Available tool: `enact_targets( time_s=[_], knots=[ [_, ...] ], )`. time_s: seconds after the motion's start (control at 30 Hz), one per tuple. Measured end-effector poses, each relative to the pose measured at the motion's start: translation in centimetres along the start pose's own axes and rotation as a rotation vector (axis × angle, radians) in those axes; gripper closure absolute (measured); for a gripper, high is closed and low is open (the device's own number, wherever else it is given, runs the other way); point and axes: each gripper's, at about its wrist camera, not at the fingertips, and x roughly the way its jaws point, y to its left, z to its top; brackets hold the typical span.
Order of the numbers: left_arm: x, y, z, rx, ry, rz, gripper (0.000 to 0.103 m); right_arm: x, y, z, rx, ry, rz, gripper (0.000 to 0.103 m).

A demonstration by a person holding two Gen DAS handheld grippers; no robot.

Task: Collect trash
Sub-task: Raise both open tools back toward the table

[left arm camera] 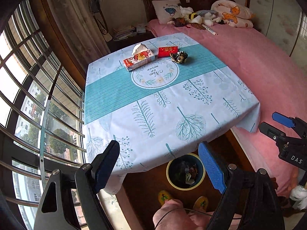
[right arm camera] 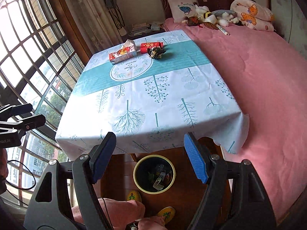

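Lying across the table, the crumpled wrapper (left arm camera: pixel 178 57) sits far beyond both wide-spread, empty grippers (left arm camera: pixel 159 164) (right arm camera: pixel 149 157).

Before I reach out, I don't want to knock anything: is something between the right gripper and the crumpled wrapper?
Nothing visible: only bare tablecloth lies between the right gripper and the wrapper. The tissue box sits to its left, the red packet just behind it.

The left gripper (left arm camera: pixel 159 166) hangs with its jaws spread wide, nothing between them. The right gripper (right arm camera: pixel 149 157) (seen from the left wrist view at about 3 o'clock) is likewise wide apart and empty. Both point forward and down, side by side.
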Motion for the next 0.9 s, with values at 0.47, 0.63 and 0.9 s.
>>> enact_targets(
  time_s=[0.47, 0.63, 0.9],
  knots=[
    [9.5, 3.1, 12.5, 0.212, 0.010, -0.015, 0.023, 6.2, 0.4, 9.8, 0.058, 0.006, -0.035, 0.032],
    [16.9, 6.8, 19.4, 0.253, 0.049, -0.069, 0.023, 12.6, -0.4, 14.5, 0.167, 0.086, -0.071, 0.032],
    [29.9, 11.2, 29.7, 0.300, 0.113, -0.096, 0.023, 24.4, -1.5, 22.7, 0.346, 0.149, -0.104, 0.033]
  ],
)
